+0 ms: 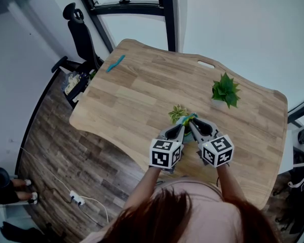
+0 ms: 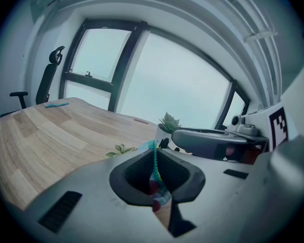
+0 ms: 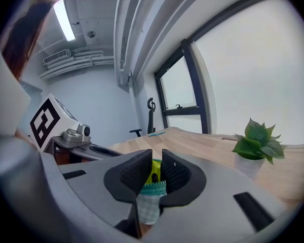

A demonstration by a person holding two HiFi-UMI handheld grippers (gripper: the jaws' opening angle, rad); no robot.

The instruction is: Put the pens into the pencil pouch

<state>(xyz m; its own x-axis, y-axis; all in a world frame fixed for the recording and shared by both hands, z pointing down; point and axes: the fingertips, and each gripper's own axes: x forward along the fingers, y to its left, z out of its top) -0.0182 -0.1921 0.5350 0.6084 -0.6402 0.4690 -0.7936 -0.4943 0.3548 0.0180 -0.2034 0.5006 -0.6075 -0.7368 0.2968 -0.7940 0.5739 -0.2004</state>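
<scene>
Left gripper (image 2: 157,160): the jaws are pressing together on a thin fold of the pencil pouch (image 2: 161,189), whose teal zipper (image 2: 154,153) is running up between the pads. Right gripper (image 3: 156,168): the jaws are standing slightly apart and are pinching the opposite edge of the same pouch. The zipper band is lying across the gap, and patterned fabric is hanging below it. A yellow item (image 3: 153,175) is showing between these pads, just above the zipper; what it is cannot be told.

In the head view the two grippers are meeting tip to tip over the near middle of the wooden table (image 1: 142,95). They are holding the pouch between them, and each marker cube is facing the camera. Whether the pouch is resting on the tabletop or is lifted off it cannot be told.

A small pale plant (image 1: 178,113) is sitting just beyond the jaws. A larger green plant (image 1: 225,89) in a white pot (image 1: 219,103) is standing to the right, well apart from the pouch. A teal pen (image 1: 115,63) is lying near the table's far left corner, well apart from both grippers. An office chair (image 1: 80,32) is standing off that corner, beside the window frame (image 1: 164,14).
</scene>
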